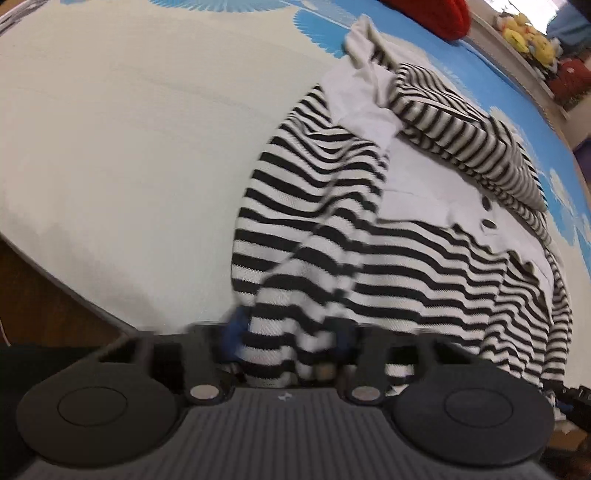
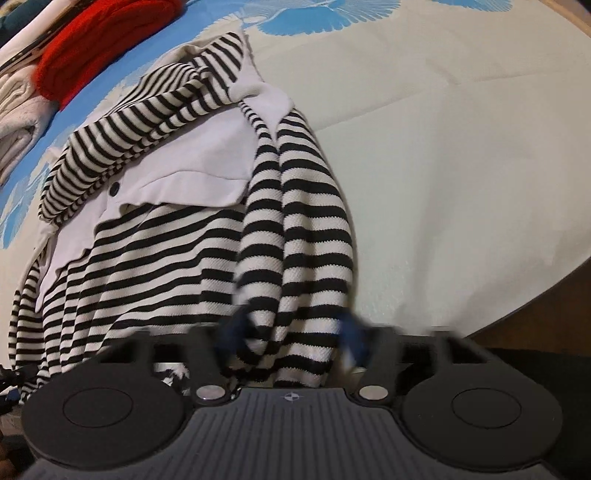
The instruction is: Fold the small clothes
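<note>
Here's the striped top (image 1: pixel 317 206), a knit in black and cream bands with a nubbly weave, a smooth pale grey-white panel (image 1: pixel 424 192) across the chest carrying two dark buttons (image 1: pixel 489 223) and a flap-like seam; it lies spread on the bed, near the front edge, its striped hood or collar part bunched in a soft roll at the far end; the left gripper (image 1: pixel 291 338) has its blue-tipped fingers (image 1: pixel 236 332) clenched on a gathered fold of the striped fabric at the hem, cloth pinched up into a ridge between them, edges motion-blurred; over on the other side the right gripper (image 2: pixel 295 334) is clamped the same way on a striped sleeve (image 2: pixel 295 206) that runs in two rounded tubes down from the shoulder to its jaws; the fingers there are blurred too; both tools show broad black round discs and a ribbed grey body in the foreground; the bed cover (image 1: pixel 129 129) is a flat cream sheet with faint creases, printed with bright blue fan-shaped flowers (image 2: pixel 332 13) toward the far side; a dark wooden edge (image 2: pixel 535 306) shows below the mattress; beyond the garment sits a fuzzy red item (image 2: pixel 96 40) next to folded pale clothes (image 2: pixel 18 110), and in the left view yellow plush toys (image 1: pixel 524 33) line a ledge at the back
</note>
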